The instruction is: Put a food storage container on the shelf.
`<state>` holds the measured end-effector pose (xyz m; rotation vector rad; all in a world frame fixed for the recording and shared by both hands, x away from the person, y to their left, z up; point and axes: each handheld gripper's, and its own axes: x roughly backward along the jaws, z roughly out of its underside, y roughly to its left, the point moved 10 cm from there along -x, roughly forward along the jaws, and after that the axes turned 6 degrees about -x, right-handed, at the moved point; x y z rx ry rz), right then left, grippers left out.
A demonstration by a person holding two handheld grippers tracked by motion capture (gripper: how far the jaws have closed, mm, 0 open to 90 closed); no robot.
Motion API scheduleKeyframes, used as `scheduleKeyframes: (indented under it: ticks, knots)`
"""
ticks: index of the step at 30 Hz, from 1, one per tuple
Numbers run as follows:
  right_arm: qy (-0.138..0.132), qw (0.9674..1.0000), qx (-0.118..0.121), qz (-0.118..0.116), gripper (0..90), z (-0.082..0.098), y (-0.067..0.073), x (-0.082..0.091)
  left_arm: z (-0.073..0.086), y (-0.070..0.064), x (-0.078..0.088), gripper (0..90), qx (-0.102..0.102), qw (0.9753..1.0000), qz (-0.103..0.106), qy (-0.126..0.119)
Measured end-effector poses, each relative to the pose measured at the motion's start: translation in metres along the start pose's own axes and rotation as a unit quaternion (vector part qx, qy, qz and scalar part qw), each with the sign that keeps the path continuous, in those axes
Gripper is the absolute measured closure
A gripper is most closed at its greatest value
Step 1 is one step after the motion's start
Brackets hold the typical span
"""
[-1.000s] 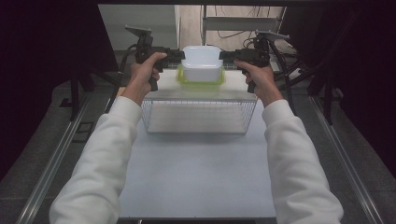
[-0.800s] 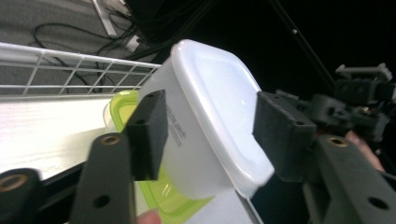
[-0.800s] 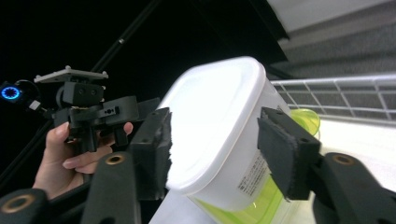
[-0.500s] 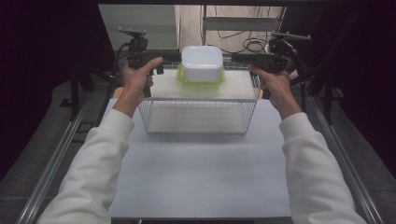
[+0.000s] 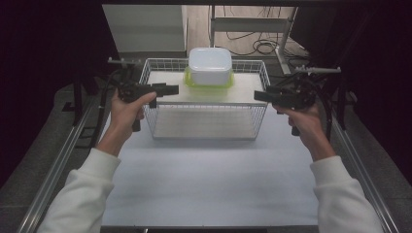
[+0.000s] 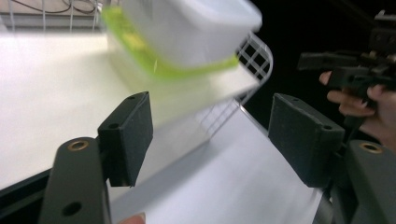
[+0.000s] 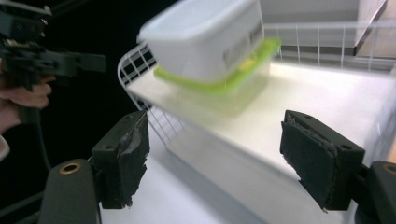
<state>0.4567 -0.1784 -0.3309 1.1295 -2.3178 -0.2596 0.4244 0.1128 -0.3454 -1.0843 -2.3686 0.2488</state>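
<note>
The wire basket point(image 5: 204, 116) is seen on the white surface point(image 5: 209, 184), a stacked container point(image 5: 210, 67) resting inside at its far end. Left gripper point(image 5: 165, 90) and right gripper point(image 5: 260, 95) are held beside it, fingers just opened wide, nothing between them.

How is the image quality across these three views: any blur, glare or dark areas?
High view: sharp and evenly lit on the table, with dark surroundings. Left gripper view: the container and wire basket are smeared by motion blur, and the white surface is washed out. Right gripper view: the same blur, while its own jaws stay crisp.
</note>
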Motion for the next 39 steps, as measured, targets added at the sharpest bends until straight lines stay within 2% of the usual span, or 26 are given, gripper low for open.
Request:
scheduleKeyframes:
  ticks: [2, 3, 4, 5, 6, 9, 10, 12, 15, 20, 21, 22, 24, 26, 31, 36, 39]
  knots:
    - [-0.001, 0.9999, 0.010, 0.006, 22.5, 0.017, 0.000, 0.008, 0.020, -0.003, 0.006, 29.5, 0.000, 1.0000, 0.005, 0.001]
    - [0.000, 0.9999, 0.012, 0.006, 22.0, 0.027, 0.000, 0.011, 0.034, -0.002, 0.009, 29.3, -0.002, 1.0000, 0.000, 0.003]
    - [-0.001, 0.9999, 0.013, 0.005, 21.8, 0.040, -0.001, 0.015, 0.040, -0.002, 0.010, 29.4, -0.001, 1.0000, 0.000, 0.003]
    - [-0.001, 0.9999, 0.013, 0.003, 21.6, 0.045, -0.001, 0.016, 0.056, -0.001, 0.011, 29.4, 0.003, 1.0000, 0.002, 0.007]
    - [0.005, 0.9999, 0.011, 0.000, 20.9, 0.060, -0.001, 0.017, 0.068, 0.000, 0.012, 29.2, 0.005, 0.9999, -0.001, 0.009]
    - [0.024, 0.9996, 0.011, 0.002, 19.6, 0.093, -0.002, 0.016, 0.110, 0.007, 0.009, 28.8, 0.005, 0.9993, -0.018, 0.034]
    - [0.030, 0.9995, 0.011, 0.006, 19.5, 0.105, -0.003, 0.016, 0.120, 0.009, 0.008, 28.8, 0.004, 0.9989, -0.024, 0.041]
    - [0.041, 0.9991, 0.005, 0.007, 19.1, 0.122, -0.004, 0.014, 0.142, 0.012, 0.005, 28.6, 0.008, 0.9981, -0.025, 0.056]
    - [0.062, 0.9979, -0.005, 0.015, 17.4, 0.149, -0.009, 0.011, 0.168, 0.014, 0.002, 28.1, 0.013, 0.9967, -0.026, 0.076]
    - [0.072, 0.9964, -0.023, 0.038, 16.8, 0.182, -0.022, 0.008, 0.194, 0.016, 0.003, 27.5, 0.018, 0.9957, -0.033, 0.084]
    - [0.080, 0.9957, -0.023, 0.041, 16.2, 0.187, -0.024, 0.007, 0.203, 0.018, 0.003, 27.5, 0.015, 0.9943, -0.039, 0.098]
    - [0.094, 0.9941, -0.020, 0.049, 15.8, 0.198, -0.027, 0.006, 0.207, 0.018, 0.003, 27.1, 0.017, 0.9939, -0.040, 0.102]
    - [0.105, 0.9925, -0.012, 0.061, 15.6, 0.208, -0.031, 0.005, 0.214, 0.020, 0.003, 26.7, 0.021, 0.9931, -0.041, 0.108]
    - [0.108, 0.9919, -0.016, 0.063, 15.4, 0.212, -0.032, 0.004, 0.216, 0.021, 0.004, 25.2, 0.012, 0.9918, -0.052, 0.116]
    - [0.102, 0.9925, -0.011, 0.066, 15.4, 0.212, -0.033, 0.003, 0.217, 0.020, 0.003, 25.0, 0.013, 0.9921, -0.054, 0.113]
    - [0.101, 0.9923, -0.015, 0.070, 14.7, 0.216, -0.035, 0.004, 0.216, 0.024, 0.002, 24.5, 0.012, 0.9920, -0.061, 0.110]
    - [0.092, 0.9928, -0.015, 0.075, 13.5, 0.215, -0.038, 0.006, 0.217, 0.027, 0.000, 23.8, 0.004, 0.9912, -0.070, 0.113]
